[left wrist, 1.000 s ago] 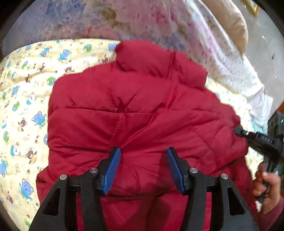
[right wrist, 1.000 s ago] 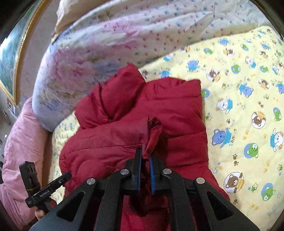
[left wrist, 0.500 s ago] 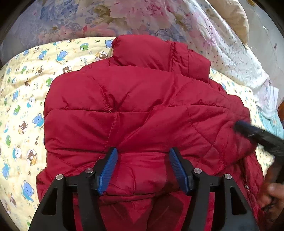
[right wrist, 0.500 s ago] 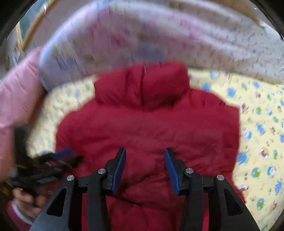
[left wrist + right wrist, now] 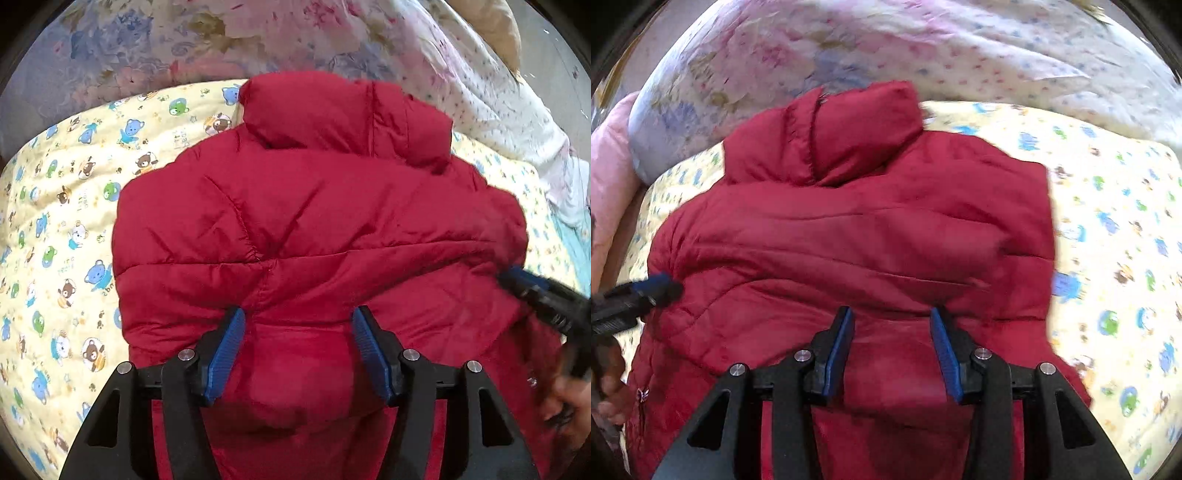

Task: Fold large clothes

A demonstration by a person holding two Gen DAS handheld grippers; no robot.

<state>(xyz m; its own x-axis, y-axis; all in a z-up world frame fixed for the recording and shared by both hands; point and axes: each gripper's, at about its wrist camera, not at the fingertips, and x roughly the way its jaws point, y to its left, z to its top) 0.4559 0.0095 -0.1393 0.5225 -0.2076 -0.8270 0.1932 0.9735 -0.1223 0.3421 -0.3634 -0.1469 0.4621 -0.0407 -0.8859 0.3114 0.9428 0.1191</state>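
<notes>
Left wrist view first: the red puffer jacket [image 5: 314,229] lies on the yellow cartoon-bear sheet [image 5: 55,229], with its bottom part cut off by the frame and partly hidden behind the left gripper [image 5: 297,350]. Collar points away from the camera toward the floral duvet [image 5: 184,44], so the long axis runs near to far. The jaws stand apart with only jacket fabric below them, nothing pinched. The right gripper [image 5: 546,299] pokes in at the right edge, blurry, so I can't make out its jaws here.

Right wrist view: same jacket [image 5: 857,236], collar up top, hem hidden under the right gripper [image 5: 890,339], jaws apart, not pinching. The whole frame is a bit smeared. The left gripper's tip [image 5: 646,291] sits at the jacket's left edge.
</notes>
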